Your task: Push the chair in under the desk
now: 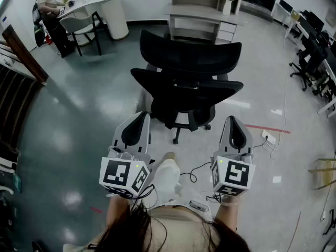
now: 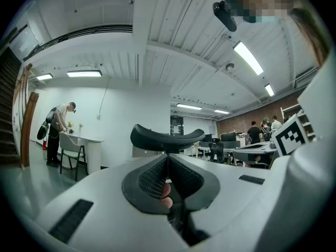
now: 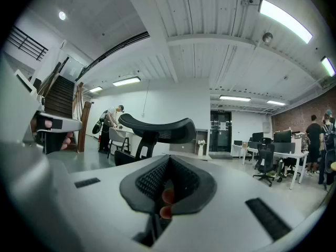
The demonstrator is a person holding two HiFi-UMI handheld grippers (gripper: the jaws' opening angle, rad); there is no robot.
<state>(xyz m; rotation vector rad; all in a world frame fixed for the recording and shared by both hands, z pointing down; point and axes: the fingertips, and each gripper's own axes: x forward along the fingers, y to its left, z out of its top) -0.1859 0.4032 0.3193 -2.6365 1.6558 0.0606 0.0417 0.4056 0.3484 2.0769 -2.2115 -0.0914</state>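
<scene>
Nearest the chair's rear, we note the left gripper [image 1: 139,118] and the right gripper [image 1: 231,122], both held level and pointing at the chair. Each has its jaws fully closed with nothing between them; both gripper views show the pads meeting along one line. The two grippers sit side by side, the left one behind the chair's left edge and the right one behind its right edge. We see no contact with the chair in any view.

The chair [image 1: 185,88], a black office model with a headrest [image 1: 190,49], stands on the open floor with its back towards the grippers. In both gripper views only the headrest rises above the closed jaws. Its wheeled base [image 1: 185,126] lies between the two grippers in the head view. A power strip [image 1: 268,137] lies on the floor to the right of the base.

Beyond the chair stands the desk [image 1: 202,13], well apart from the chair's base; the chair is not under it. A vase [image 1: 227,5] stands on the desk's right end. Far left of the chair, a person [image 1: 50,5] stands at a white table [image 1: 102,7].
</scene>
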